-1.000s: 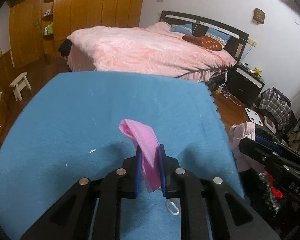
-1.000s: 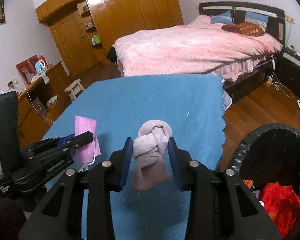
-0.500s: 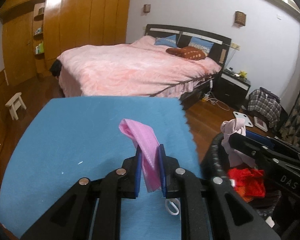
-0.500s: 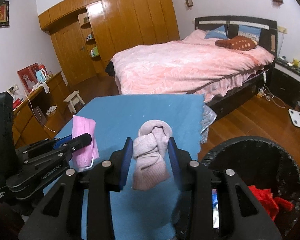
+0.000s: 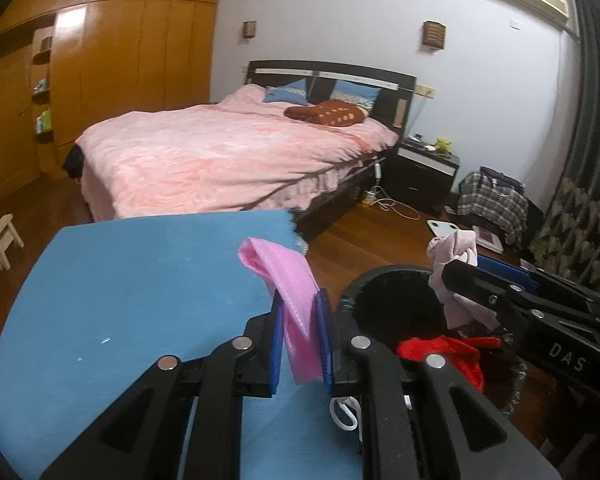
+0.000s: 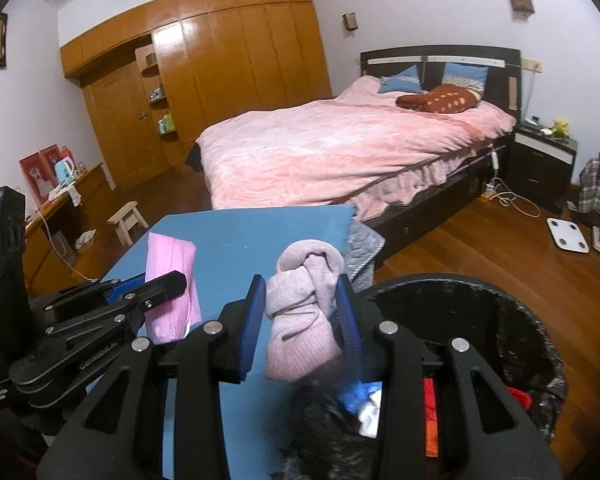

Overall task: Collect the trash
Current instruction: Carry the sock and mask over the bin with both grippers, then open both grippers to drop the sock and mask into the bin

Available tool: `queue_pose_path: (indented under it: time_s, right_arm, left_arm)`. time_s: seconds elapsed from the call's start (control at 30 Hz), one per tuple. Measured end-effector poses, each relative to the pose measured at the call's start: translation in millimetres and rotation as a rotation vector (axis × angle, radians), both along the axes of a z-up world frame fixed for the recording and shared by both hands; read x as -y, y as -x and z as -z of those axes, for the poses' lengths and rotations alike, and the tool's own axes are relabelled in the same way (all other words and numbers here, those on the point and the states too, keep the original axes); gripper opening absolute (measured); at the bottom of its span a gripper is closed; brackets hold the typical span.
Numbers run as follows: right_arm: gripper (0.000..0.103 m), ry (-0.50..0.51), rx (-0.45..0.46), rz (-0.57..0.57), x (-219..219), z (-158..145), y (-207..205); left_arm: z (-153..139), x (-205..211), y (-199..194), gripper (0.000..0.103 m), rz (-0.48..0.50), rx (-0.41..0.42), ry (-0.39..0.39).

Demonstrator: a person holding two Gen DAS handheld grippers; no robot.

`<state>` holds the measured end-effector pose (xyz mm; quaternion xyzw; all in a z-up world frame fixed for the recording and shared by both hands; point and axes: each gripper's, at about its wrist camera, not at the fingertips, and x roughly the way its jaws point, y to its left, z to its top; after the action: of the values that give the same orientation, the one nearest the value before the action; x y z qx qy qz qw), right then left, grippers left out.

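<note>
My left gripper [image 5: 300, 312] is shut on a pink face mask [image 5: 288, 280], held above the right edge of the blue table [image 5: 140, 280]; its white ear loop hangs below. My right gripper [image 6: 300, 300] is shut on a knotted pale pink sock [image 6: 300, 312], held over the near rim of the black trash bin [image 6: 480, 300]. The bin also shows in the left wrist view [image 5: 384, 292], with red trash [image 5: 444, 352] inside. The right gripper [image 5: 456, 276] with the sock [image 5: 456, 256] hangs over the bin there. The left gripper [image 6: 176, 284] and mask [image 6: 170, 272] show at the left of the right wrist view.
A bed with a pink cover [image 5: 228, 148] stands behind the table. A dark nightstand [image 5: 424, 168], a white scale [image 6: 566, 234] and a plaid bag [image 5: 492, 200] sit on the wooden floor at the right. A small stool [image 6: 126, 220] and wooden wardrobe [image 6: 228, 80] are at the left.
Both grippers have moved right and up, off the table toward the bin, each still holding its item. The bin has come into fuller view under the right gripper.
</note>
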<state>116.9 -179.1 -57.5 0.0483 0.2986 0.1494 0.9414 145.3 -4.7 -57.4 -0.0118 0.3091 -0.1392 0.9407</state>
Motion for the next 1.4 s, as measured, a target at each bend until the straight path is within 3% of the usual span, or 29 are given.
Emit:
queue_pose_path:
  time_s: [0.37,0.8,1.23,1.37,1.4]
  right_arm:
    - [0.035,-0.003,-0.007,0.109,59,6,16]
    - [0.035,0.014,-0.037,0.208,108,23,18]
    - [0.035,0.015,-0.086,0.228,130,52,0]
    - [0.038,0.022,-0.101,0.241,133,59,-6]
    - [0.041,0.021,-0.104,0.252,135,61,-7]
  left_arm:
    - [0,60,2,0.015,0.122,0.017,-0.011]
    - [22,117,-7,0.015,0.234,0.005,-0.034]
    - [45,142,-32,0.015,0.276,-0.037,-0.053]
    - [52,148,-41,0.020,0.280,-0.054,-0.040]
    - [54,148,-45,0.027,0.286,-0.064,-0.033]
